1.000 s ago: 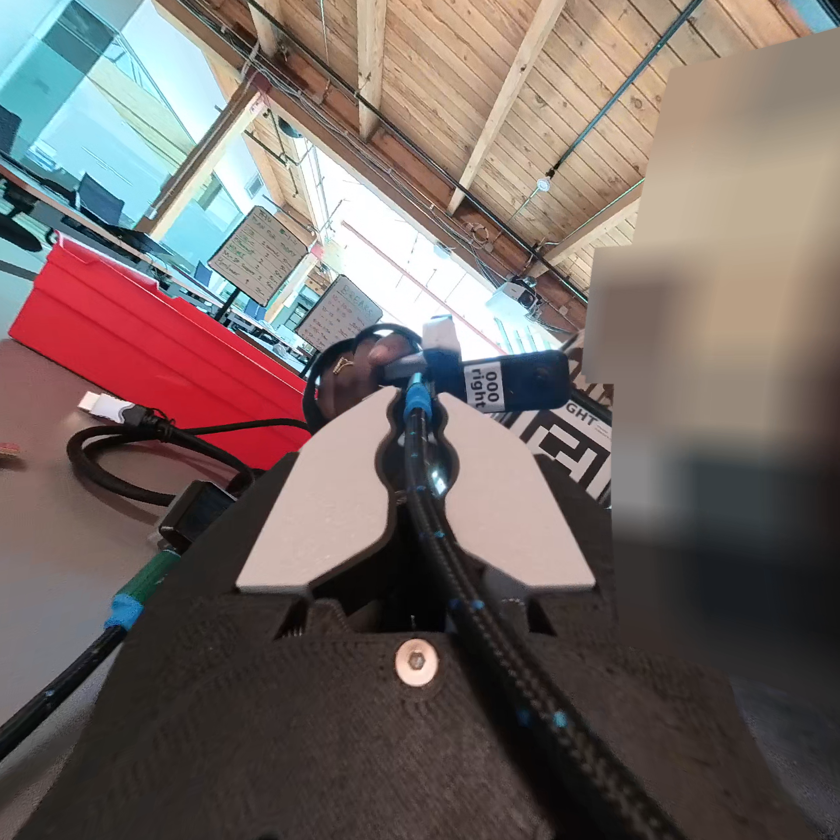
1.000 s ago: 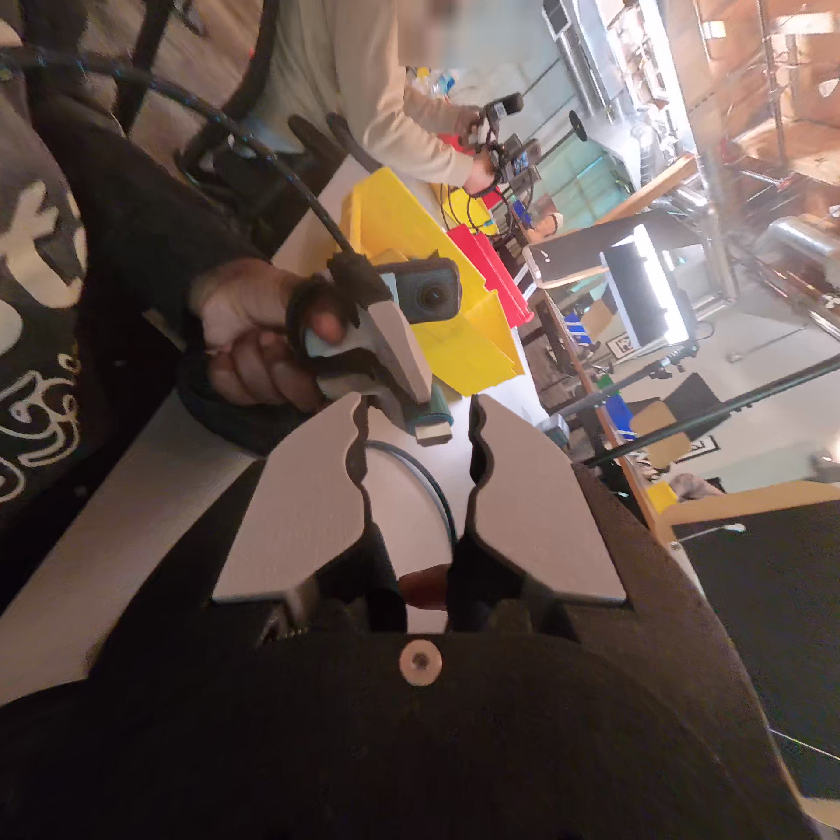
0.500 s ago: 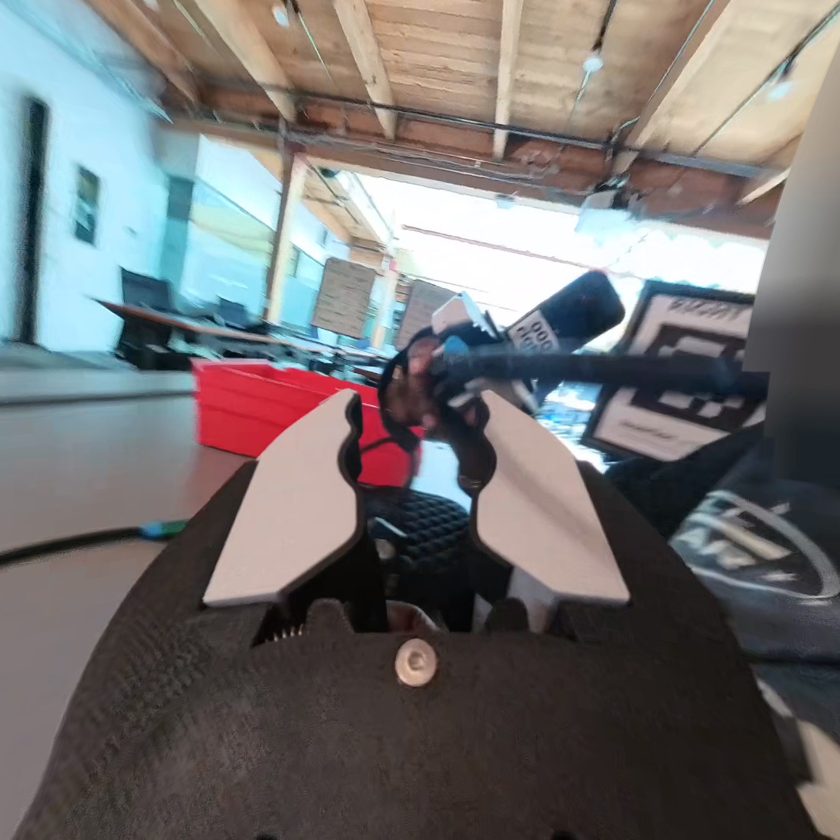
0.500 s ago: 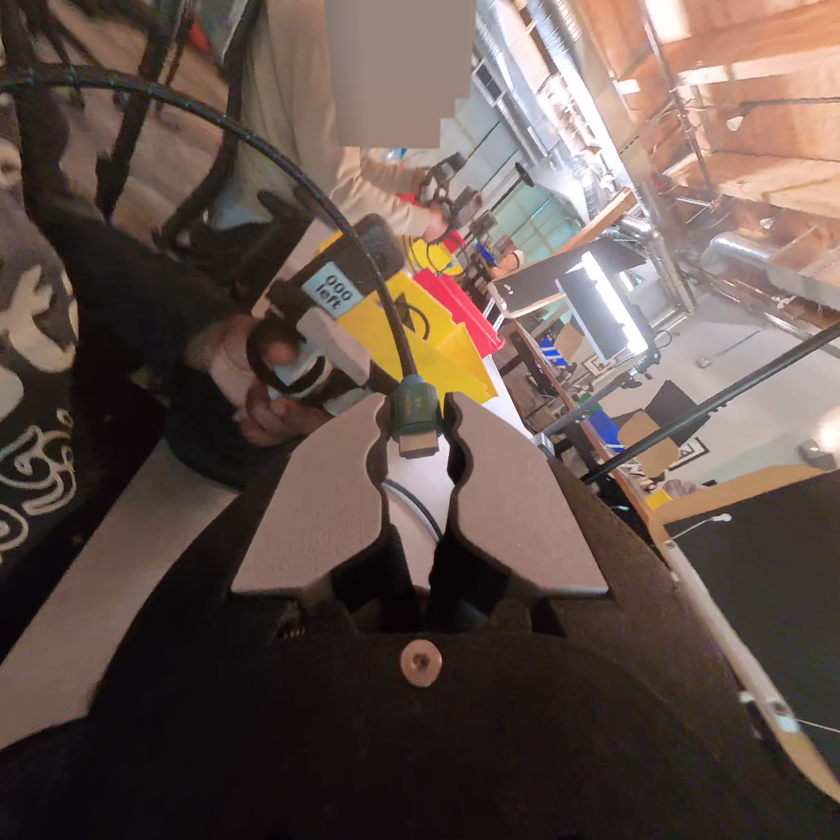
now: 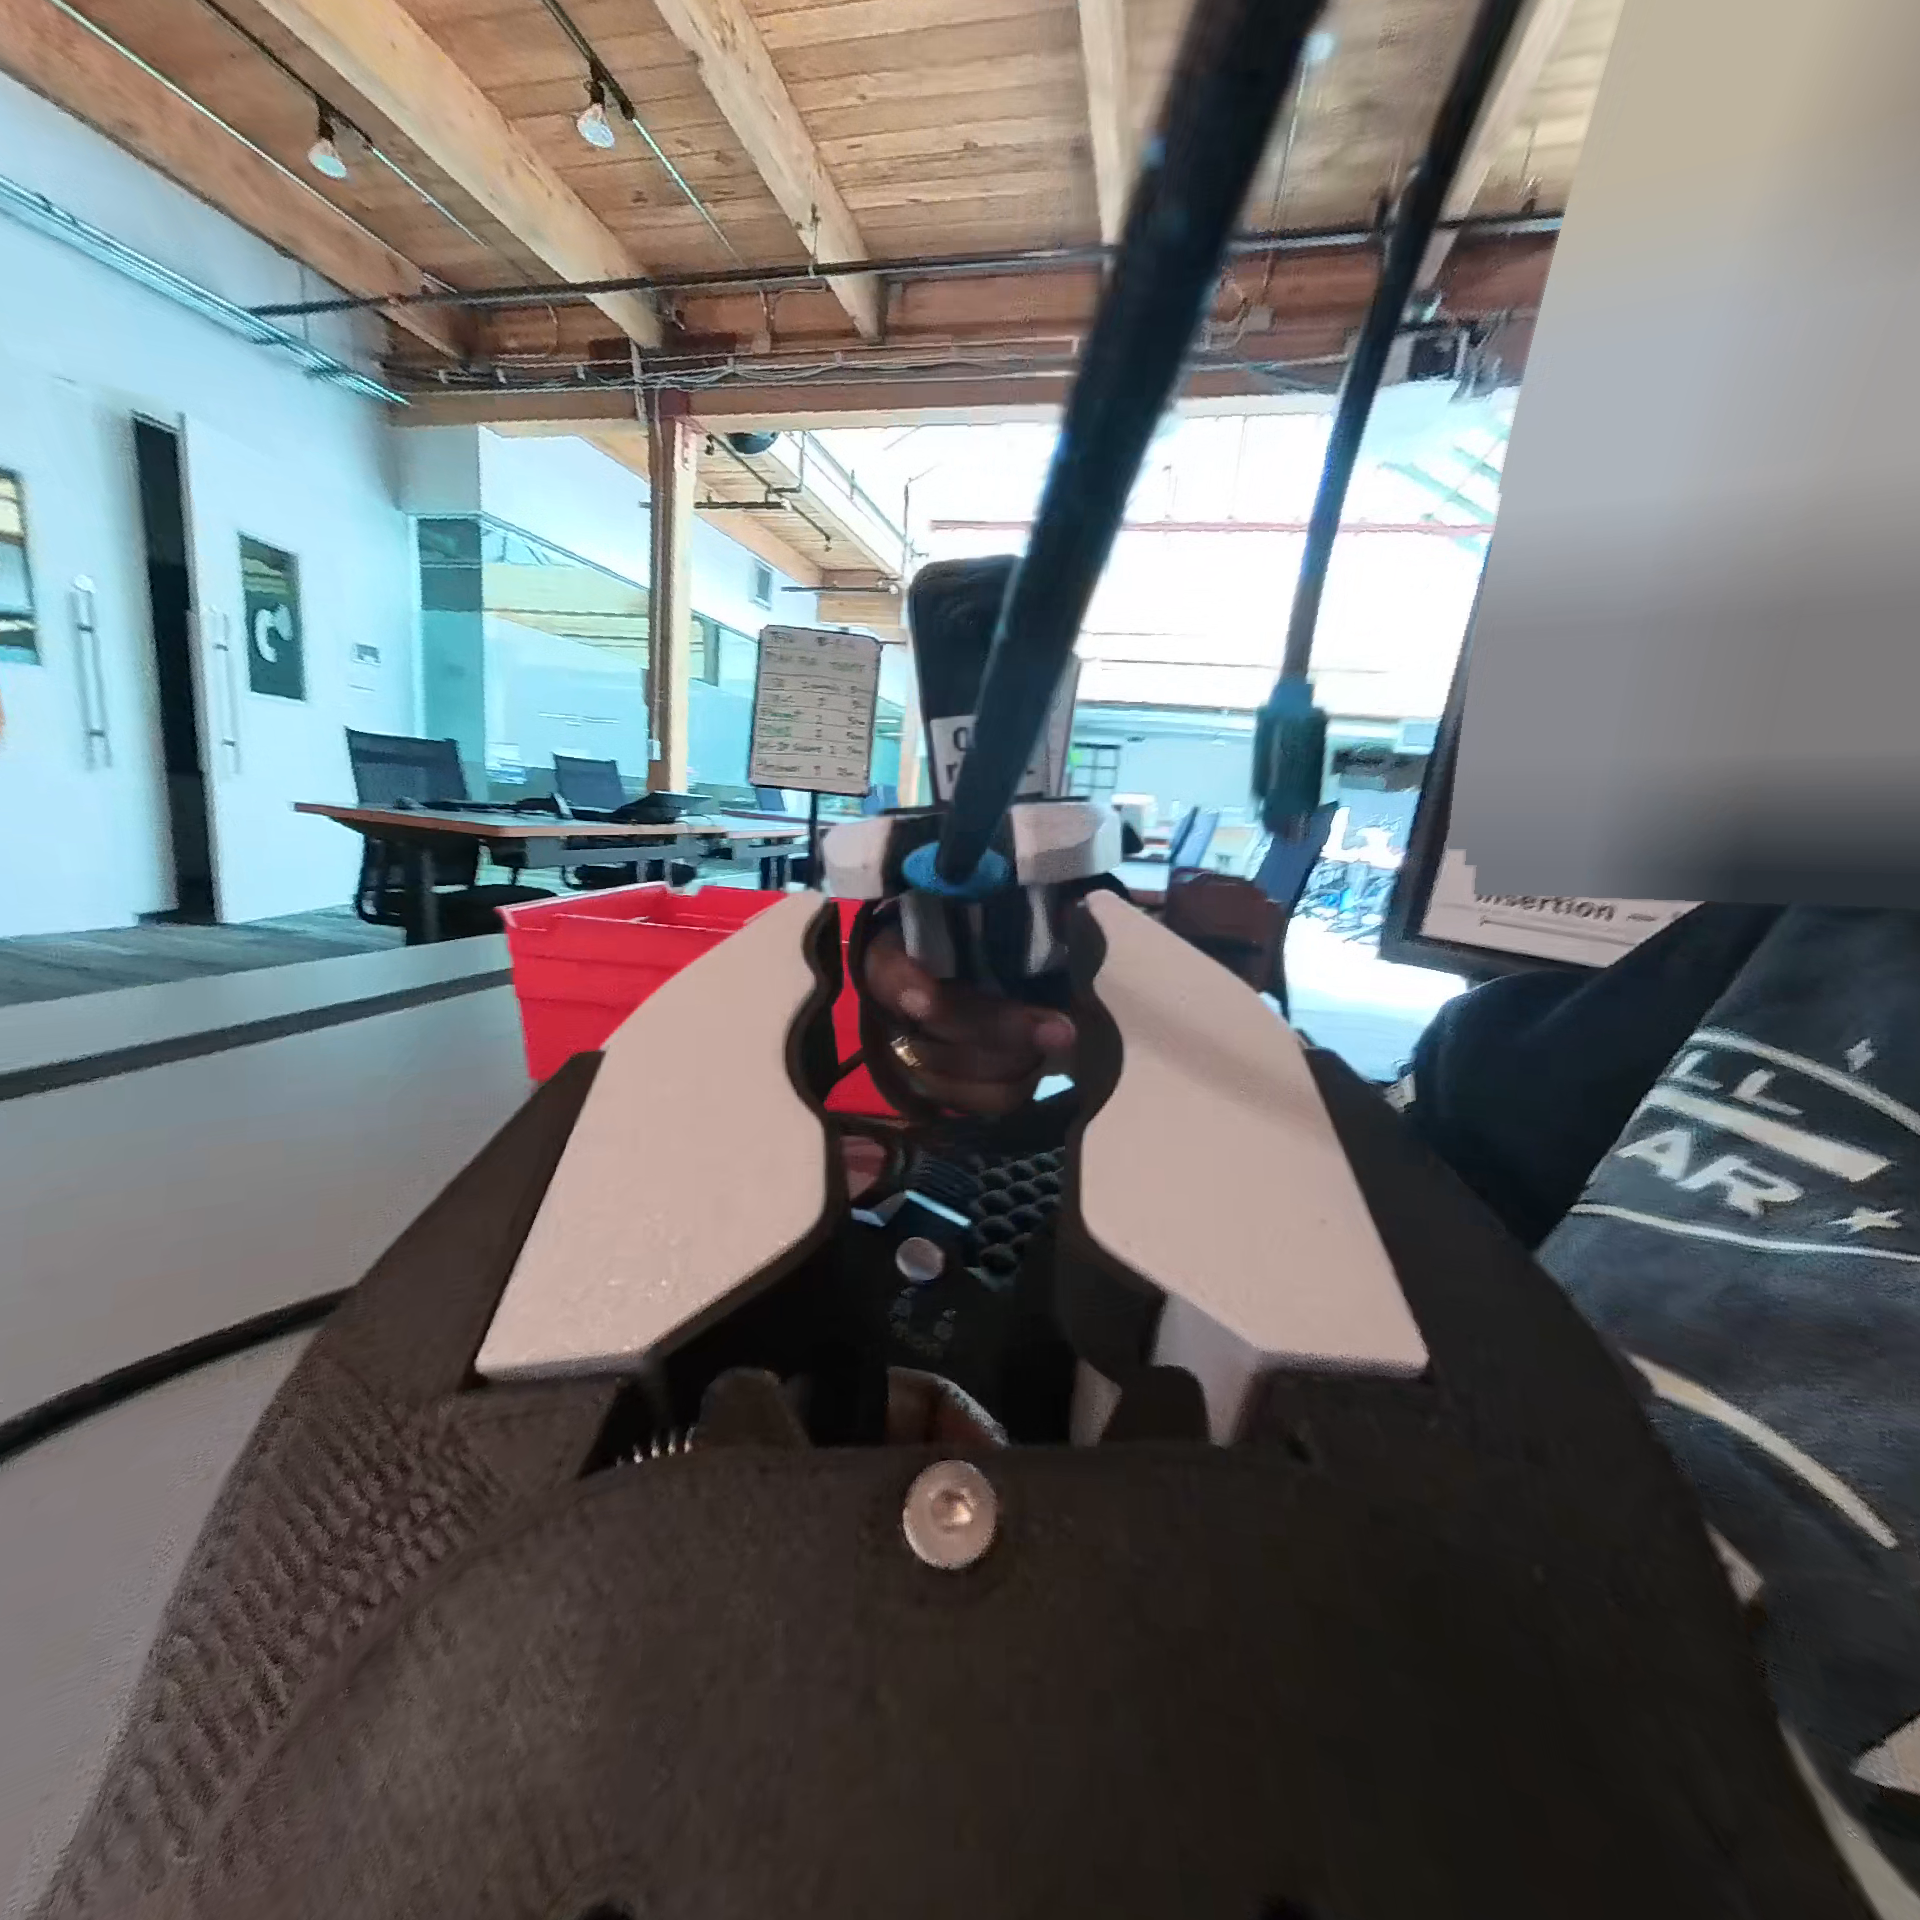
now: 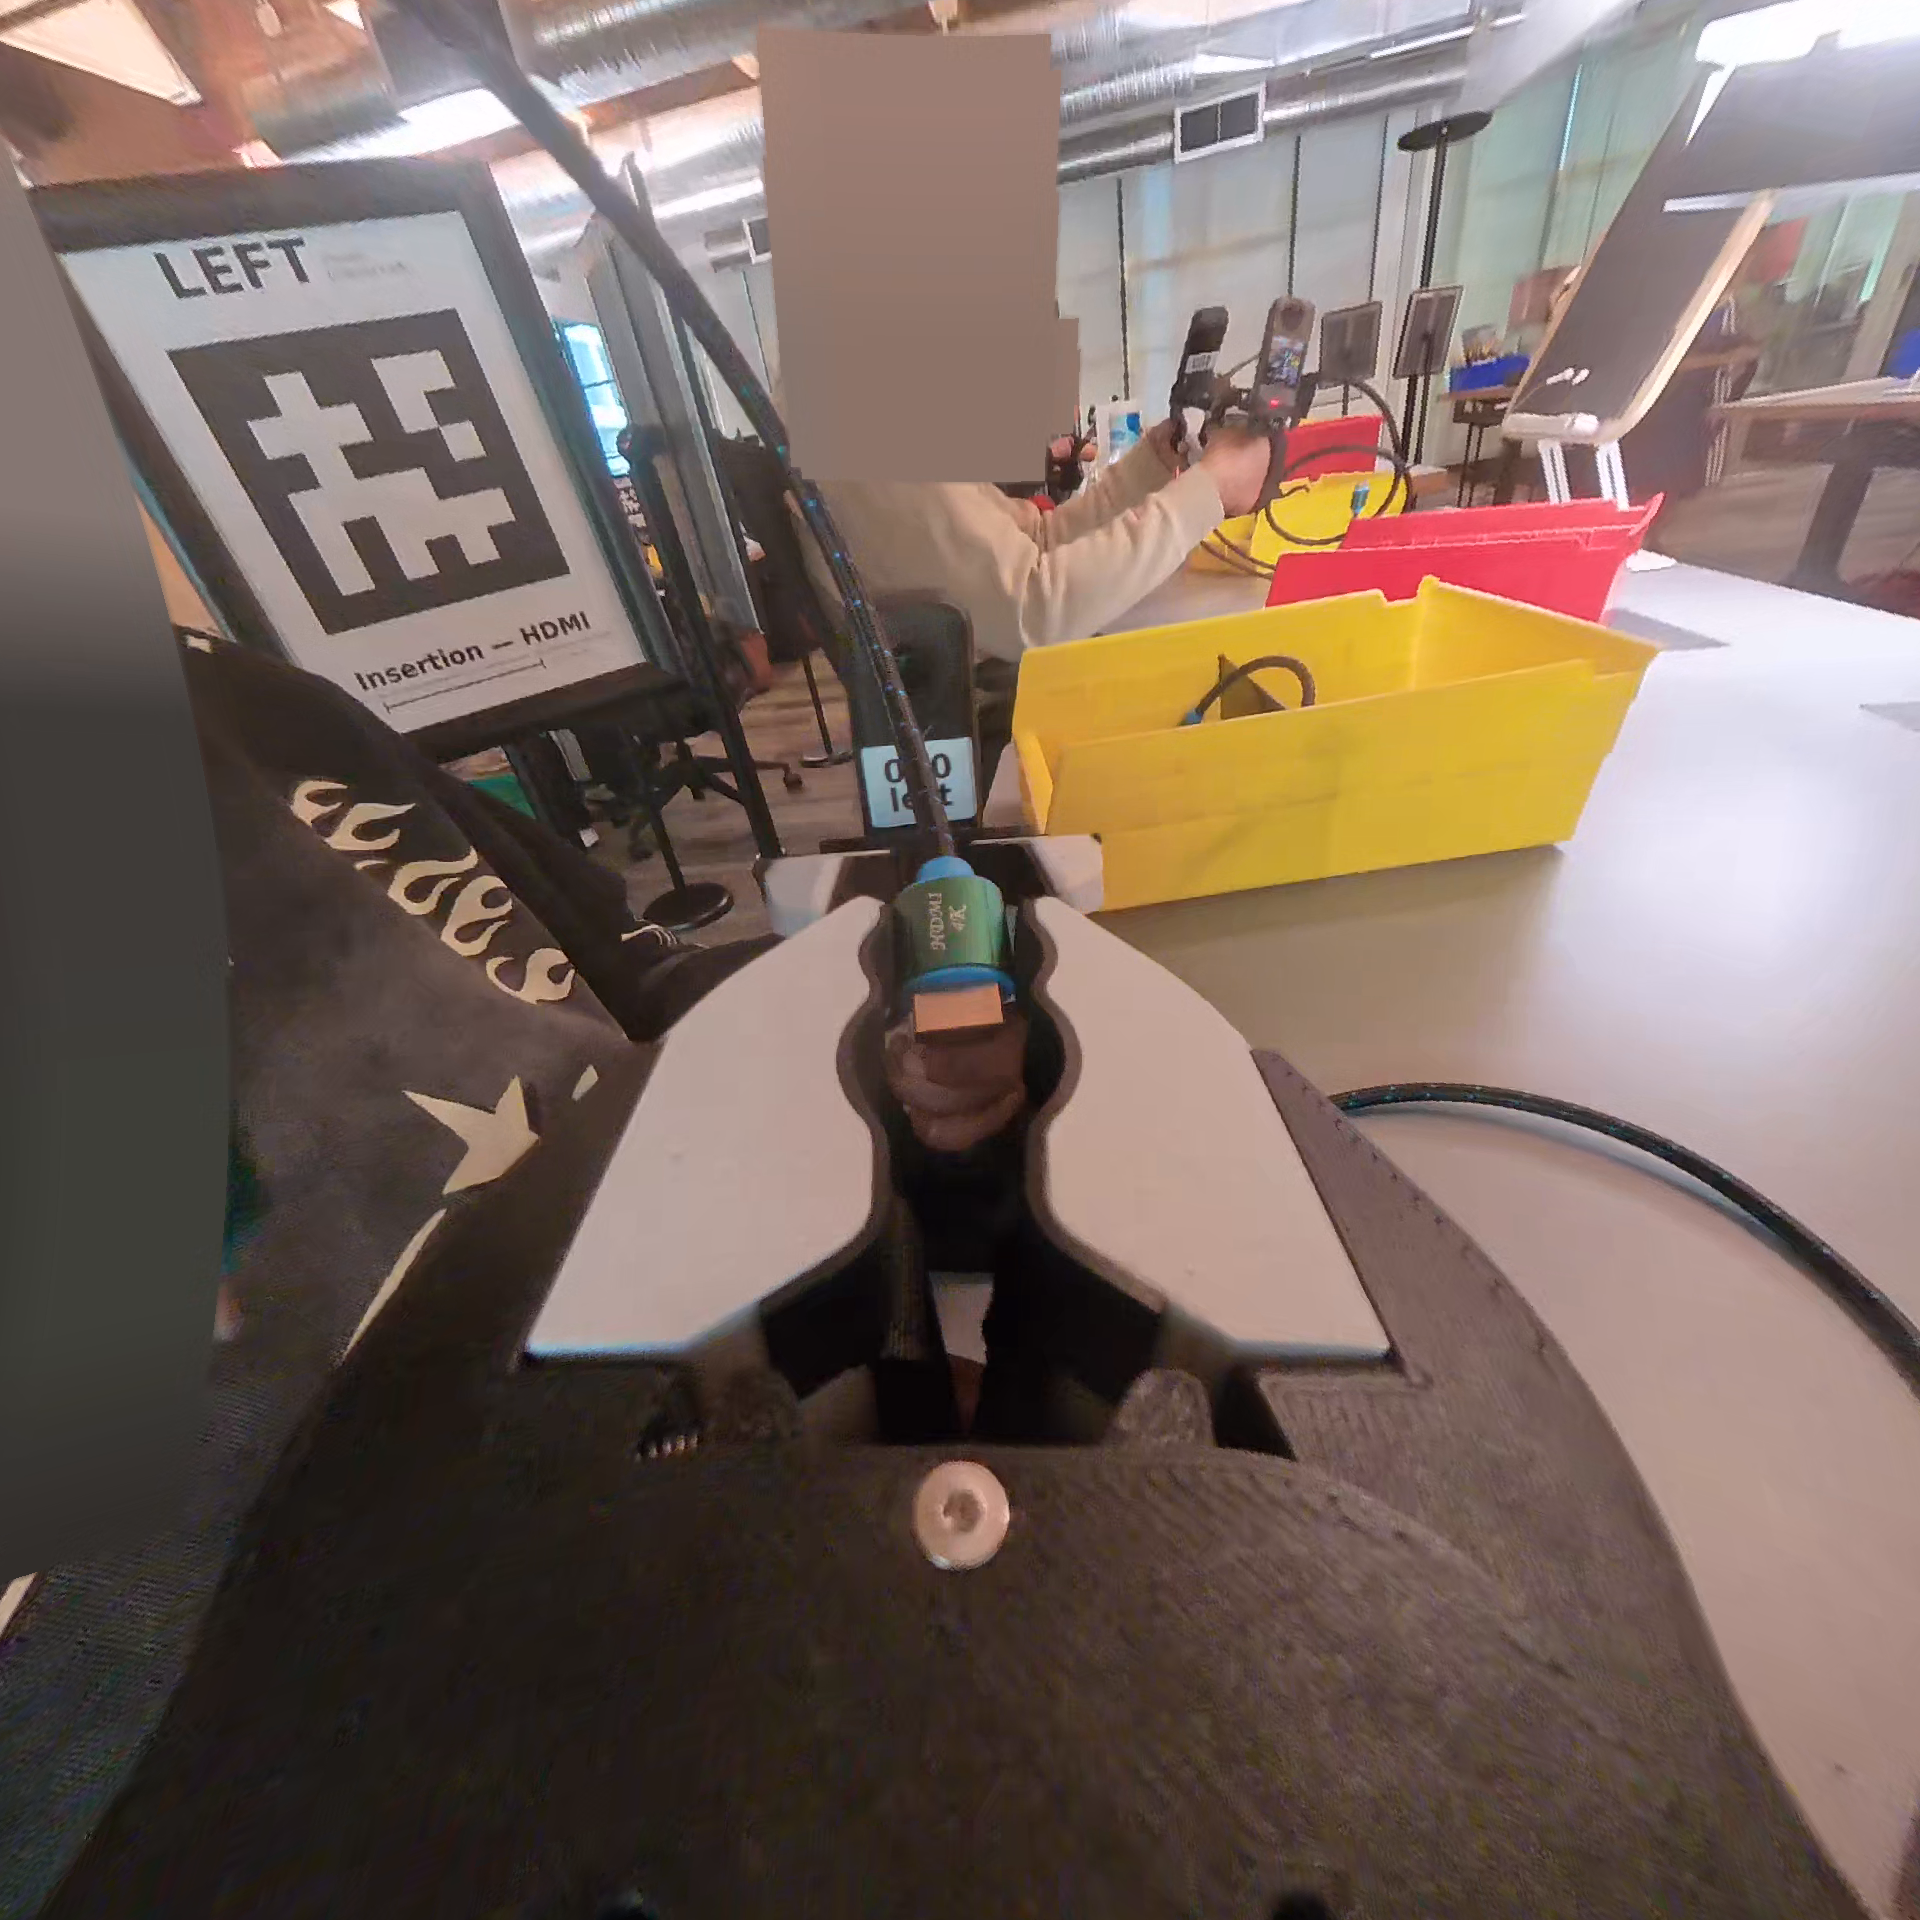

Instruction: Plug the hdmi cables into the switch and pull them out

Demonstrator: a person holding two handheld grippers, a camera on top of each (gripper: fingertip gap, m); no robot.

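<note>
The grey counter (image 6: 1662, 935) is stretching away under both grippers, carrying a yellow bin (image 6: 1351, 790) with a red bin (image 6: 1455, 561) behind it. In the left wrist view another red bin (image 5: 613, 956) is sitting on the counter's far side. A framed marker sign (image 6: 343, 447) is standing to the left of the right wrist view, beside a dark printed sleeve (image 6: 416, 987).

The two grippers are facing each other. The right gripper (image 6: 951, 935) is clamping its grey fingers (image 6: 748, 1122) on the green HDMI plug (image 6: 948, 930), whose gold metal tip is pointing back toward the camera. The braided black cable (image 6: 831, 540) is rising from the plug and arching up out of view; another stretch of cable (image 6: 1714, 1184) is lying on the counter to the right.

The left gripper (image 5: 951, 935) is standing with its fingers (image 5: 686, 1143) apart, gripping nothing. Through that gap the right gripper is showing farther off, with the cable's blue collar (image 5: 954, 871) pinched in its tips.

The switch is not showing in either view.
</note>
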